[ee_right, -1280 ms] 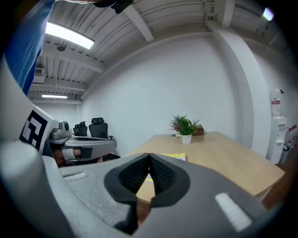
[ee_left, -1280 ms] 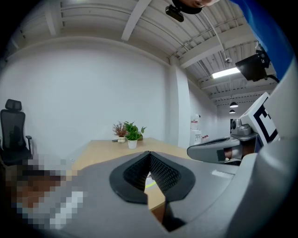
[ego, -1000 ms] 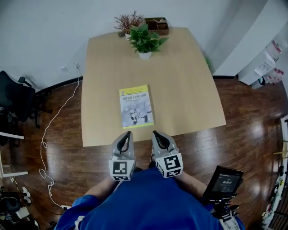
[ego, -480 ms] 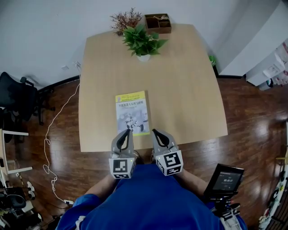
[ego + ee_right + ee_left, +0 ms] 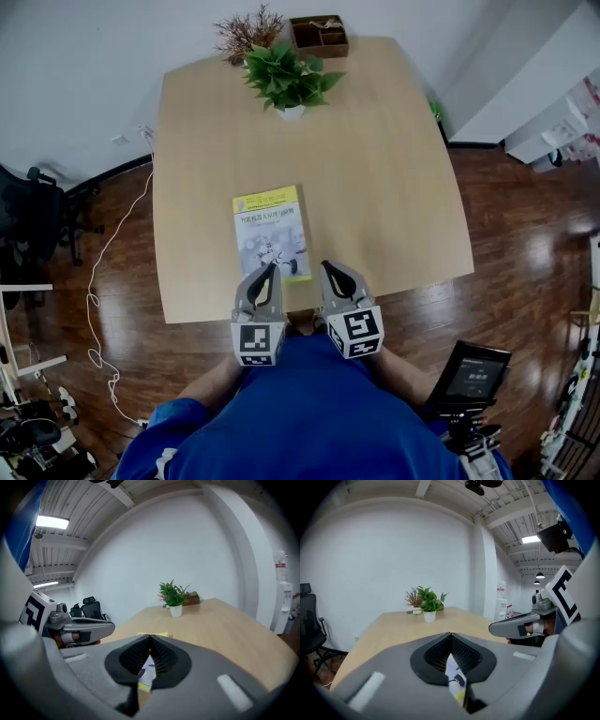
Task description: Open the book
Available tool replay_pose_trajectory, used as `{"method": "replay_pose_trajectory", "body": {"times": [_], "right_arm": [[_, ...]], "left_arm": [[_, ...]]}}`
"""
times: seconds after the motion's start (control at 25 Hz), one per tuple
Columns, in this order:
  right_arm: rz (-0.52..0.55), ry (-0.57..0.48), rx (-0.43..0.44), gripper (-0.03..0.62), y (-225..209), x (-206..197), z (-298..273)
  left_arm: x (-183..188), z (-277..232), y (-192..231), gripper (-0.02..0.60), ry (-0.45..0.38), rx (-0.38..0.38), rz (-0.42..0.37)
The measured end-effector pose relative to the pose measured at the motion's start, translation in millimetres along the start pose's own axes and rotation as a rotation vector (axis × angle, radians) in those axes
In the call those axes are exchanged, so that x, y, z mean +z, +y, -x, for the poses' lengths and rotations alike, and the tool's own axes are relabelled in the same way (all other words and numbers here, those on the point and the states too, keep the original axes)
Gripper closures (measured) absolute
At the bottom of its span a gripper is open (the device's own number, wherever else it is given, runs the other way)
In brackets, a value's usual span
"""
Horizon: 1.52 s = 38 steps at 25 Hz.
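A closed book (image 5: 270, 231) with a yellow-and-white cover lies flat on the wooden table (image 5: 375, 187), close to its near edge. My left gripper (image 5: 271, 268) is shut, and its tip hangs over the book's near right corner. My right gripper (image 5: 326, 267) is also shut and empty, just right of the book at the table's edge. In the left gripper view the jaws (image 5: 450, 635) meet, and a sliver of the book (image 5: 455, 682) shows below them. The right gripper view shows its shut jaws (image 5: 150, 637) with the book (image 5: 146, 677) beneath.
A potted green plant (image 5: 286, 82), dried twigs (image 5: 242, 30) and a small wooden box (image 5: 319, 36) stand at the table's far edge. A black office chair (image 5: 28, 220) and a white cable (image 5: 103, 281) are on the floor at left. A tablet on a stand (image 5: 473, 375) is at lower right.
Both grippers have moved forward together toward the book and sunk a little. The left tip now overlaps the book's near edge. The book has not moved on the table.
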State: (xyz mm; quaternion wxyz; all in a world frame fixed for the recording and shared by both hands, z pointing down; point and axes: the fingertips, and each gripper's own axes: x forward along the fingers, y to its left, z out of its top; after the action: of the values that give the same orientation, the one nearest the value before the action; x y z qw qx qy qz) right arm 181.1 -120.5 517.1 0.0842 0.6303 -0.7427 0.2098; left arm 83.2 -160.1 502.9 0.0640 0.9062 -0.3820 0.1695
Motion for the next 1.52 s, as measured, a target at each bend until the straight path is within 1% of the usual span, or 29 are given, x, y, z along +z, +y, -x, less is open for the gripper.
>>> {"method": "replay_pose_trajectory", "body": {"times": [0.16,0.28,0.48,0.76,1.12,1.16,1.2,1.24,1.52], "right_arm": [[-0.013,0.035,-0.011,0.591,-9.9,-9.3,-6.7],[-0.025,0.077,-0.008,0.591,-17.2,-21.7,-13.8],[-0.059,0.154,0.021,0.591,-23.6,-48.4,-32.7],[-0.119,0.275,0.078,0.591,-20.8,-90.1,-60.0],[-0.167,0.341,0.102,0.580,-20.6,-109.0,-80.7],[-0.176,0.350,0.108,0.563,-19.3,-110.7,-82.1],[-0.187,0.360,0.116,0.486,-17.7,-112.5,-83.5],[-0.196,0.374,0.124,0.473,-16.0,-114.4,-84.8],[-0.204,0.475,0.145,0.471,-8.7,-129.9,-91.3]], "left_arm": [[-11.6,-19.3,-10.4,0.574,0.057,-0.038,-0.004],[-21.1,-31.2,-15.4,0.574,0.091,-0.053,-0.004],[-39.0,-46.2,-15.1,0.575,0.145,-0.049,-0.012],[-63.6,-53.4,-6.8,0.574,0.206,-0.040,-0.005],[-79.1,-58.1,9.7,0.575,0.243,-0.029,-0.006],[-79.5,-58.0,11.0,0.574,0.245,-0.029,-0.006],[-79.8,-58.0,12.4,0.574,0.247,-0.028,-0.004],[-79.9,-58.2,13.6,0.574,0.248,-0.028,-0.002],[-81.4,-59.6,20.4,0.575,0.254,-0.022,0.008]]}}
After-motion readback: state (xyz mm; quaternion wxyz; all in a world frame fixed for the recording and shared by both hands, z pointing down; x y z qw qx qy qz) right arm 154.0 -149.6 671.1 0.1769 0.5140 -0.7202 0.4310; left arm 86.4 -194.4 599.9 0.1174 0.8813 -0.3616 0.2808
